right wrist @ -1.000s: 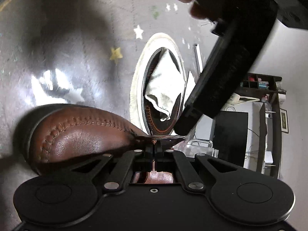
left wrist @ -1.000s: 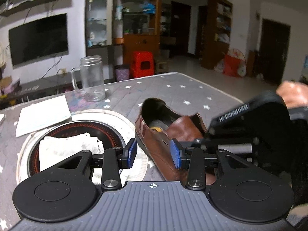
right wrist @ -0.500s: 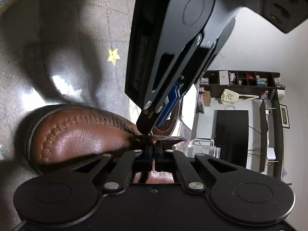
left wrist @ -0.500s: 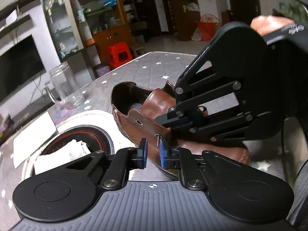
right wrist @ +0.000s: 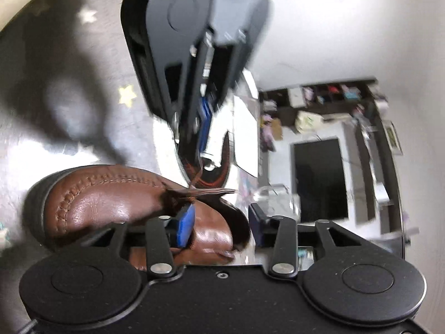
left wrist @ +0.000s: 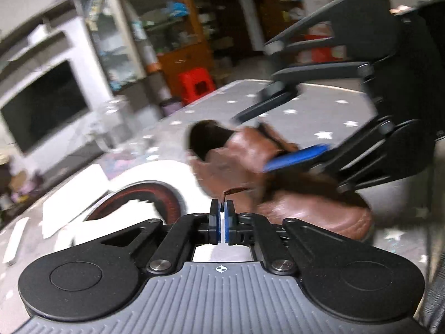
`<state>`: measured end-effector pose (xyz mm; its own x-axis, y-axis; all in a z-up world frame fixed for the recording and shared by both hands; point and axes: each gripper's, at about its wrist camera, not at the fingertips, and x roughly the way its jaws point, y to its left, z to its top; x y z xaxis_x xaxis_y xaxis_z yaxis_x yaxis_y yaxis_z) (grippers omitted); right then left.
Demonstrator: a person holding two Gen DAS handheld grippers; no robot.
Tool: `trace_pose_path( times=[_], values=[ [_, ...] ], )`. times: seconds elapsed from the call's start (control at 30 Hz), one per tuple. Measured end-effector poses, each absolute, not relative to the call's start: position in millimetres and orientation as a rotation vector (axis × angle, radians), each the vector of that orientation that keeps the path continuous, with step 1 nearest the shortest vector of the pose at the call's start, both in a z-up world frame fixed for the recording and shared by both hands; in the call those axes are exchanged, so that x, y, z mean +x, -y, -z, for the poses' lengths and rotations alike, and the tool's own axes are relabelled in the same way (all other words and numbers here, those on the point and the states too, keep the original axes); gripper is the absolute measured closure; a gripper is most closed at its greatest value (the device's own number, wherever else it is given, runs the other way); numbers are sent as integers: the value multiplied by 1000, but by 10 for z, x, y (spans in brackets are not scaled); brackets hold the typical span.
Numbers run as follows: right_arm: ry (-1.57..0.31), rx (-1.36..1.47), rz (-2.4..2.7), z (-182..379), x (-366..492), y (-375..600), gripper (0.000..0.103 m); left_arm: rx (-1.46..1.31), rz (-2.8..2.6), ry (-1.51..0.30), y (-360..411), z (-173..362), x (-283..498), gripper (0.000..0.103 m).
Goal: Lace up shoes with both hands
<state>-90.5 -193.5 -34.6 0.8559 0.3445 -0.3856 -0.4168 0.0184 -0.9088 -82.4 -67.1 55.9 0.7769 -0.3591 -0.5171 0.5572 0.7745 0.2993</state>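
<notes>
Left wrist view: brown shoe (left wrist: pixel 292 189) lies lengthwise, toe nearest the camera.

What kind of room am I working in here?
Likely a home living room: a TV on the wall, a glass-fronted cabinet of household clutter, a red stool, and a star-print table holding the shoe.

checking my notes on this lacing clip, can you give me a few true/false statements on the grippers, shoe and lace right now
1. The left gripper is shut on the lace tip. True.
2. The right gripper is clamped on the shoe's flap. False: its jaws stand apart, straddling the tongue of the brown shoe.
3. The shoe sits inside the round burner. False: it lies beside it on the star-patterned table.
4. A white cloth lies on the burner. True.
</notes>
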Motion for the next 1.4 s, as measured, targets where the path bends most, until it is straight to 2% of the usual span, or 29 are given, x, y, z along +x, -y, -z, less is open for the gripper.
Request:
trace_pose_path(
  times=[0.2,0.37,0.57,0.87,1.4],
  values=[
    [-174,-1243,-534,250,-991,2077,57,448,320,-401,366,-729,-933,100],
    [-281,-1090,-560,294,-1050,2121,57,474,254,-366,453,-709,-1021,100],
    [-330,-1089,-558,394,-1138,2065,57,459,84,-274,469,-879,-1119,100],
    [-329,-1046,-553,416,-1137,2122,57,368,1,-286,15,-1192,-1098,100],
    [-322,-827,-573,72,-965,2093,57,398,102,-182,215,-1435,-1372,100]
  ],
)
